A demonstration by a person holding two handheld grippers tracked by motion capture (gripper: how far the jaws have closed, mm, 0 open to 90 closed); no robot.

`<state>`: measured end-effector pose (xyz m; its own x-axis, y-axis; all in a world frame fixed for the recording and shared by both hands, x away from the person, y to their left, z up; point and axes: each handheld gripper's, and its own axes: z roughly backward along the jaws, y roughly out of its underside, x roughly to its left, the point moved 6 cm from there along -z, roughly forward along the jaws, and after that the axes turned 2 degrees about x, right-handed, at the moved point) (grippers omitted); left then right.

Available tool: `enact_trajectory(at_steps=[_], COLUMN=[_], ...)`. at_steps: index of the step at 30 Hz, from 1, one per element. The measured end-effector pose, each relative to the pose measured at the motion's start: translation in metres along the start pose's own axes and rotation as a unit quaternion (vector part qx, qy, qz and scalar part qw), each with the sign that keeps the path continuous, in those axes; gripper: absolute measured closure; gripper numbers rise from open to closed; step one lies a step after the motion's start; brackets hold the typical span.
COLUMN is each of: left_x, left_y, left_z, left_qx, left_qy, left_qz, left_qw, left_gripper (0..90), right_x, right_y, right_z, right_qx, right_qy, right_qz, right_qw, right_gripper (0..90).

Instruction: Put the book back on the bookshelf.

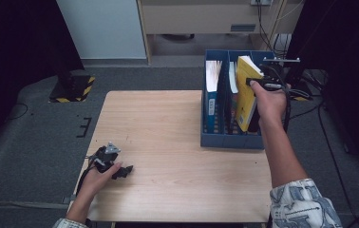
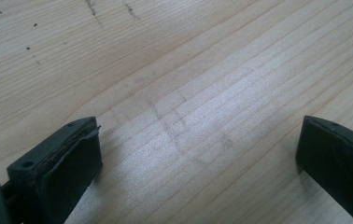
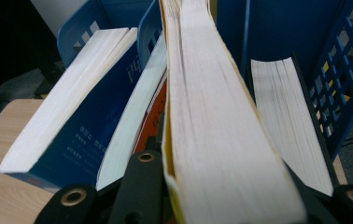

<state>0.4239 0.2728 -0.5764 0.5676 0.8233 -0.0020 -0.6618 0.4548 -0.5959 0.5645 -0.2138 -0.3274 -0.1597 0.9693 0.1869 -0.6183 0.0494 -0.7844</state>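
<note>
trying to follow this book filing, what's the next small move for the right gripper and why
Probably lower the yellow book straight down into the blue file rack. The right gripper is shut on its upper edge, and the book stands tilted and higher than the blue book already seated in the leftmost slot. The left gripper rests open on the wooden table, so it gives no help.

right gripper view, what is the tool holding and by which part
The right tool is shut on the yellow book, gripping its upper page edge, opposite the spine, above the blue file rack. The left tool is open and holds nothing.

Four books [image 3: 221,140], one blue rack [image 1: 211,138]
</note>
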Motion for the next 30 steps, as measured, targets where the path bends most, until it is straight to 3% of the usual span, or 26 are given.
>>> enact_trajectory(at_steps=[11,23,30], left_x=[0.0,0.0,0.0], left_y=[0.0,0.0,0.0], left_z=[0.0,0.0,0.0], left_qx=[0.0,0.001,0.001], left_qy=[0.0,0.001,0.001], left_qz=[-0.001,-0.003,-0.003], left_qw=[1.0,1.0,1.0], left_gripper=[0.0,0.0,0.0], right_x=[0.001,0.002,0.006], right_y=[-0.003,0.002,0.009], right_z=[-0.014,-0.027,-0.034], right_qx=[-0.014,-0.013,-0.008], right_qy=[0.009,0.01,0.006], right_qz=[-0.015,-0.015,0.0], right_qw=[0.9997,0.9998,1.0], right_gripper=[74.4,74.1,74.1])
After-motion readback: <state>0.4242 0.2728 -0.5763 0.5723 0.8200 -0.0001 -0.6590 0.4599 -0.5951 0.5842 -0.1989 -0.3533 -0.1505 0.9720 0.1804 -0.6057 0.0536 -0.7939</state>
